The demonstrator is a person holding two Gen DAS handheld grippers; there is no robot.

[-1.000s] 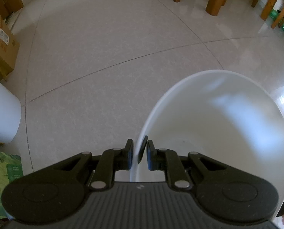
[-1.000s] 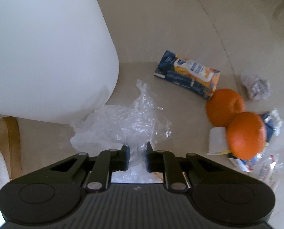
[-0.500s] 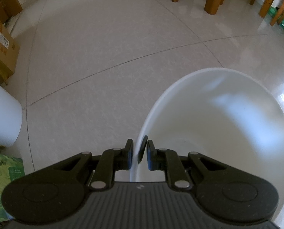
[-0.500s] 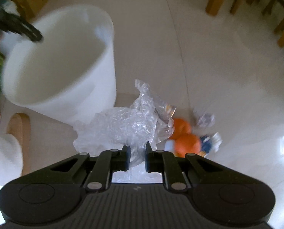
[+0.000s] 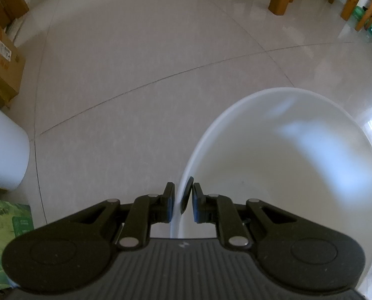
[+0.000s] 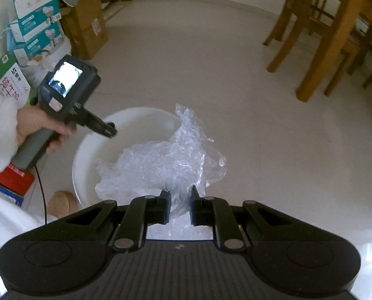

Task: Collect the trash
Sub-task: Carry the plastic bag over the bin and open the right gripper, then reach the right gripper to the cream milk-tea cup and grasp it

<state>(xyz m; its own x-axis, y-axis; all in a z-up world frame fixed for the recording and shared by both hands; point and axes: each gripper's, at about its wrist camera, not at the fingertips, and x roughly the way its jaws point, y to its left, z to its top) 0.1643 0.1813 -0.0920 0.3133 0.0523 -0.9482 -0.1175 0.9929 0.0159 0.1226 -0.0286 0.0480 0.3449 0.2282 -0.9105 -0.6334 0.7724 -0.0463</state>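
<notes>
My left gripper (image 5: 182, 203) is closed on the rim of the white bucket (image 5: 298, 165), with one finger outside the wall and the other inside, so the thin wall stands between the pads. In the right wrist view I see the same left gripper (image 6: 108, 131) from the side, held by a hand (image 6: 39, 127) at the near-left edge of the bucket (image 6: 86, 155). My right gripper (image 6: 179, 207) is clamped on a crumpled clear plastic bag (image 6: 166, 165), and the bag hangs in front of the fingers, above the opening of the bucket; its right part reaches out past the rim. The inside of the bucket looks bare where I can see it. On the left stand cardboard boxes (image 6: 86, 22), and wooden chairs (image 6: 330, 40) are far on the right, on the pale tiled floor (image 5: 148, 62).
</notes>
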